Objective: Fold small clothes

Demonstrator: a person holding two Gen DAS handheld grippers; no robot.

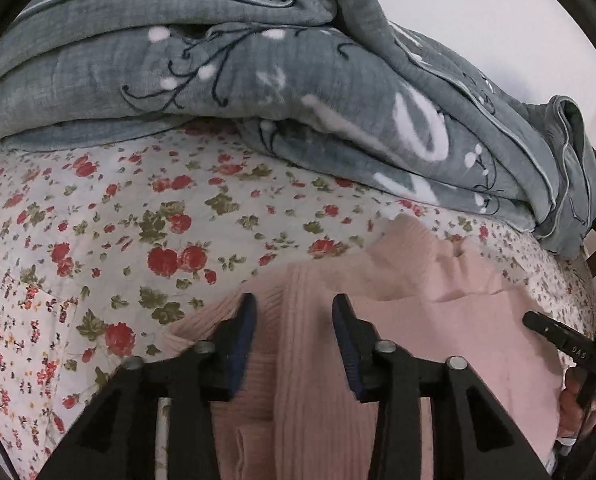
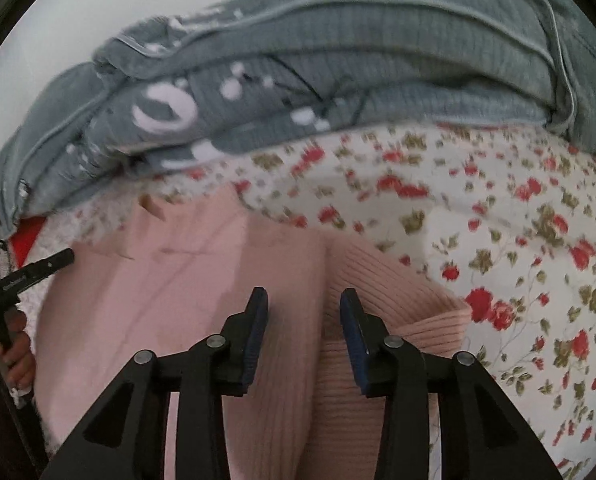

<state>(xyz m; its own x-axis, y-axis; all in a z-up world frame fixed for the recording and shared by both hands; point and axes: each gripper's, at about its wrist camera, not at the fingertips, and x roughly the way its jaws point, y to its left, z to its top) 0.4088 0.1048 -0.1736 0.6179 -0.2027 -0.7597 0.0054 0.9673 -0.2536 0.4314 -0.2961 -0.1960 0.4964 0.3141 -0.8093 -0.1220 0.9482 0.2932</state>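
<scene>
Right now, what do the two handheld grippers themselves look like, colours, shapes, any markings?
Both look alike. The left gripper and right gripper have matte black angular linkage arms with triangular cut-outs and round silver pivot pins. Each finger ends in a flat, ridged dark-blue pad. White lettering, too small to read, marks the finger seen from the side. A bare hand grips a handle; no sleeve shows.

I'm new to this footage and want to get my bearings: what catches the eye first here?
A pale pink ribbed knit garment lies on a floral bedsheet strewn with red roses, directly ahead of both cameras. Behind it a bulky grey-blue blanket is heaped along the far side of the bed. The left hand-held gripper and right hand-held gripper each hang open over the knit.
</scene>
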